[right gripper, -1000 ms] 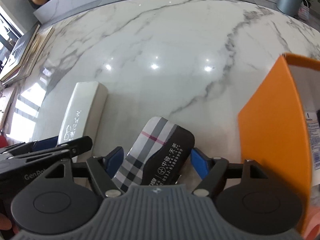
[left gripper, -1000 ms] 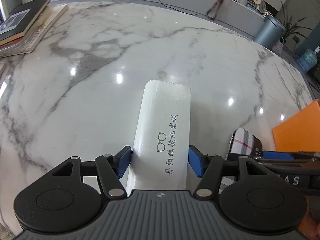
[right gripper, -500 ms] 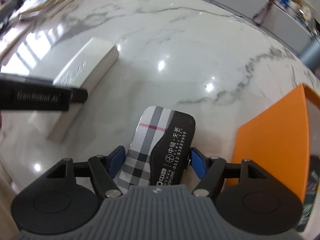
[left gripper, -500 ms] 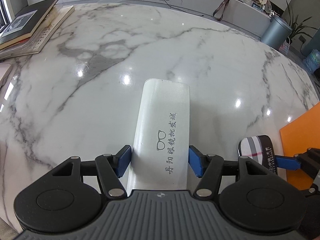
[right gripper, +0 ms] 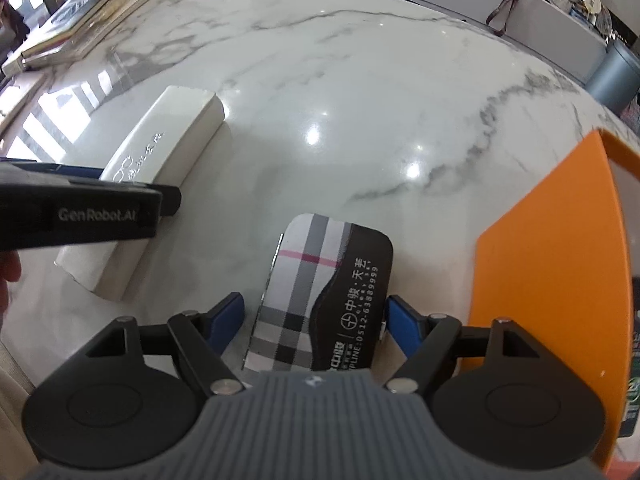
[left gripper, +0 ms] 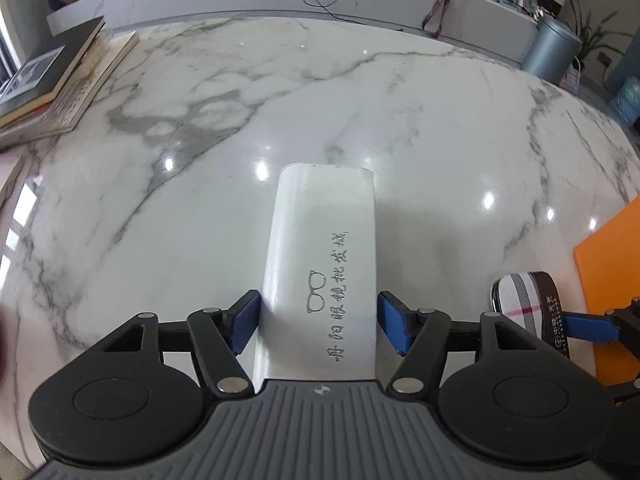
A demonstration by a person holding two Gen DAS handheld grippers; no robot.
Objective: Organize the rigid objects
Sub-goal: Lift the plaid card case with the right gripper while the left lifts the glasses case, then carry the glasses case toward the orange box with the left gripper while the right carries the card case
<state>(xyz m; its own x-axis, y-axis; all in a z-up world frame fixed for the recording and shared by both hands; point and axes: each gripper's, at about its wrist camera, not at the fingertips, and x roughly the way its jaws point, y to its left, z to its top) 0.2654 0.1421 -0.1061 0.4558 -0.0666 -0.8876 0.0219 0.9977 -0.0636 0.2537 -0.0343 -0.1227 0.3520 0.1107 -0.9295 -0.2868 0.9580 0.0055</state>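
A white glasses case (left gripper: 320, 240) with grey print lies lengthwise on the marble table (left gripper: 320, 100). My left gripper (left gripper: 319, 312) straddles its near end. Both blue pads sit against its sides and the jaws are easing open. In the right wrist view the same white case (right gripper: 160, 148) lies at the left, with the left gripper's black finger (right gripper: 80, 212) across it. A plaid and black glasses case (right gripper: 312, 280) lies between the pads of my right gripper (right gripper: 316, 316). Its jaws are opening and a gap shows at the left pad. The plaid case (left gripper: 520, 300) also shows at the left view's right edge.
An orange box (right gripper: 560, 260) stands close on the right of the plaid case. A stack of books (left gripper: 52, 80) lies at the table's far left. A grey bin (left gripper: 552, 52) stands beyond the far right edge. A ledge with clutter and cables runs behind the table.
The right gripper has rolled, so the table looks turned in its view, and the plaid case now sits straighter between its pads. The left gripper stays over the white case.
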